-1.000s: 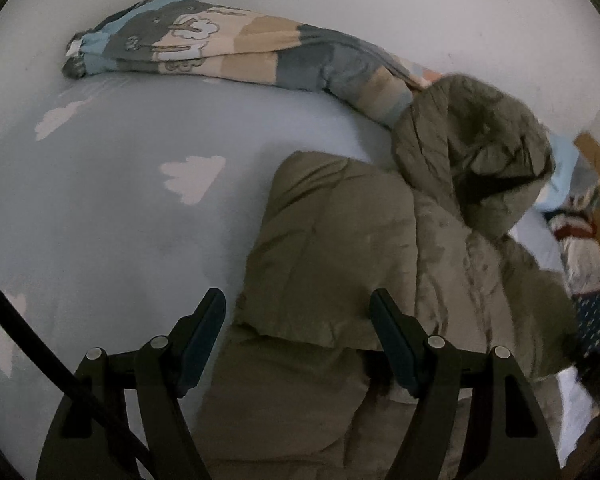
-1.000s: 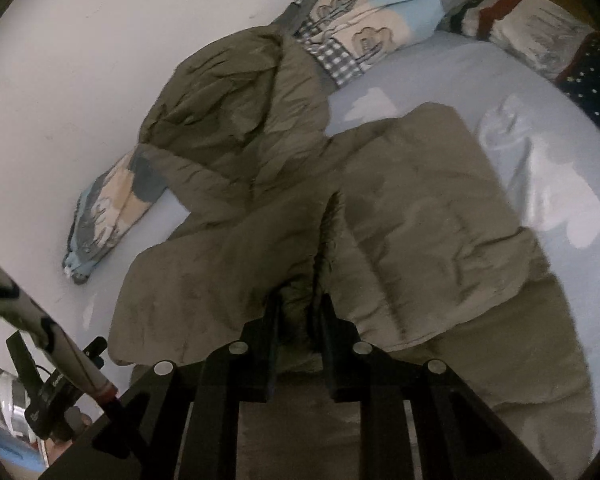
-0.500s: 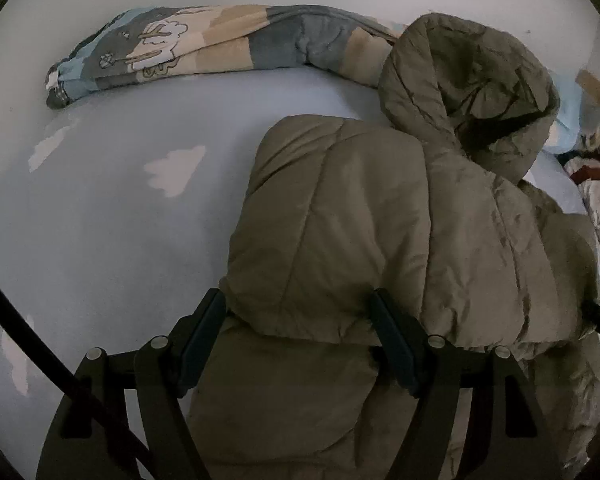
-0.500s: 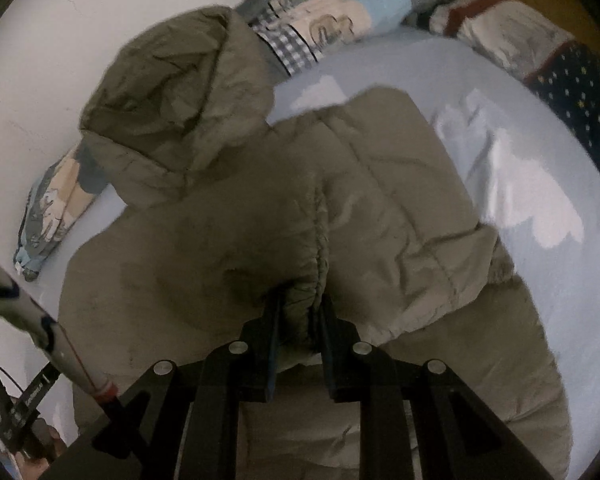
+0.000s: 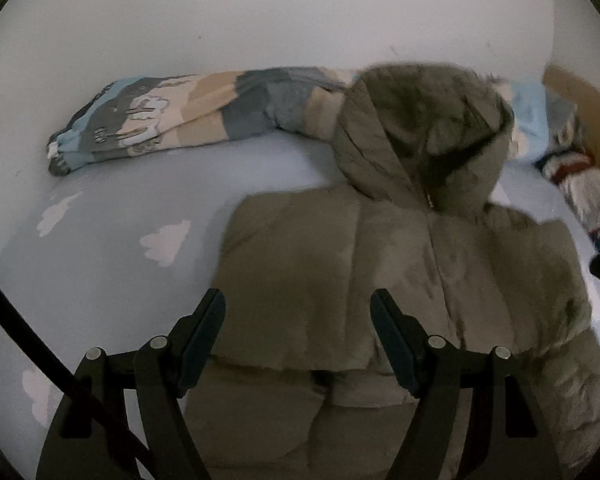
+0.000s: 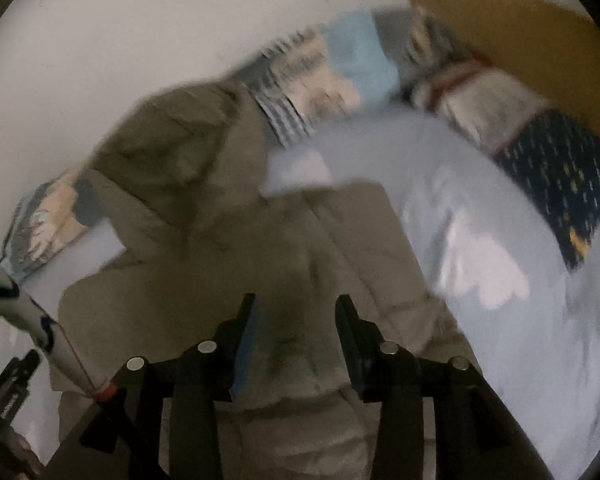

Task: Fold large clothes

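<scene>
We see one olive padded jacket (image 5: 340, 280) lying on the bed (image 5: 112, 280), which has a pale blue sheet printed with white clouds. Its hood (image 5: 424, 136) points toward the white wall (image 5: 260, 12), and a folded part of the jacket lies over the lower part.

Around it there are several things. One rolled quilt (image 5: 188, 116) with cartoon patches in blue, grey and beige runs along the wall, and the hood touches its right end. At the right side a striped cloth (image 5: 580, 176) and one dark blue cloth with small dots (image 6: 560, 164) lie near a brown board (image 6: 512, 36). A black cable (image 5: 40, 352) crosses the lower left corner of the left view.

The left tongs (image 5: 298, 312) stand wide apart, just above the jacket's folded edge, and hold nothing. The right tongs (image 6: 296, 316) are also apart — the padded cloth shows between them, but they do not clamp it.

The right view is strongly blurred, so the patterns there are hard to read. In its lower left corner a white rod with a red band (image 6: 60, 344) and some dark gear are partly cut off; we cannot tell what they are. The lower part of the jacket is hidden behind the tongs in both views, and its right sleeve runs toward the frame edge — its end is not clear.
</scene>
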Available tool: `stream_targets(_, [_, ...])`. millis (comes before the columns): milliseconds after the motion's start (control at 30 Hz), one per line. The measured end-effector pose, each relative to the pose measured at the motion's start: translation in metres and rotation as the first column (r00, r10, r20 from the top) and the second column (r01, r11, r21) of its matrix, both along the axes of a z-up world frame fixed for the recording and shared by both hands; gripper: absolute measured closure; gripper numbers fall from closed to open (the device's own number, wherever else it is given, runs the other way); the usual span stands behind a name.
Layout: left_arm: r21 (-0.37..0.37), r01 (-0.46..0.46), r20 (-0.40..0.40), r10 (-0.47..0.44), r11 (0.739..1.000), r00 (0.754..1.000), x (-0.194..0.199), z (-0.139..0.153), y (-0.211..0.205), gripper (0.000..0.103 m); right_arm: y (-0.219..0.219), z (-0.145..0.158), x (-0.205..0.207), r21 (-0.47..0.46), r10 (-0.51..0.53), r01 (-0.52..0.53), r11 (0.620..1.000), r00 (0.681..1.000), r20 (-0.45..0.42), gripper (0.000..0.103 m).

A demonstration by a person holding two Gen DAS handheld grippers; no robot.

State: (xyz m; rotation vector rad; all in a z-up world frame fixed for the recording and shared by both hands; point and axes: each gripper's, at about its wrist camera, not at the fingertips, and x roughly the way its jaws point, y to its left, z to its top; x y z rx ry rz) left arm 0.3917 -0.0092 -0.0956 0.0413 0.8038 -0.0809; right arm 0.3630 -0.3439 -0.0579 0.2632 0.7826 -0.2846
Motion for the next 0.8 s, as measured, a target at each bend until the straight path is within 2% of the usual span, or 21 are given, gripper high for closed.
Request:
stream_targets(133, [0.061, 0.025, -0.057, -0.021, 0.998, 0.998, 0.008, -0.025, -0.017, 0.029, 0.020, -0.017, 0.013, -0.004, 0.114, -0.114, 0.993, 0.993, -0.042, 0.056])
stream_targets(267, [0.062, 0.024, -0.096, -0.018, 0.998, 0.995, 0.011, -0.036, -0.018, 0.028, 0.020, -0.046, 0.024, 0.034, 0.142, -0.139, 0.990, 0.981, -0.130, 0.056])
stream_targets(467, [0.088, 0.031, -0.139, -0.018, 0.996, 0.990, 0.012, -0.050, -0.020, 0.026, 0.024, -0.068, 0.029, 0.006, 0.155, -0.157, 0.988, 0.967, -0.200, 0.056])
stream_targets(667, [0.108, 0.025, -0.133, -0.011, 0.994, 0.991, 0.010, -0.053, -0.024, 0.026, 0.022, -0.084, 0.034, 0.007, 0.168, -0.171, 0.985, 0.958, -0.232, 0.055])
stream_targets(800, [0.137, 0.018, -0.096, -0.005, 0.990, 0.995, 0.004, -0.047, -0.027, 0.026, 0.024, -0.084, 0.034, -0.002, 0.172, -0.177, 0.984, 0.956, -0.237, 0.055])
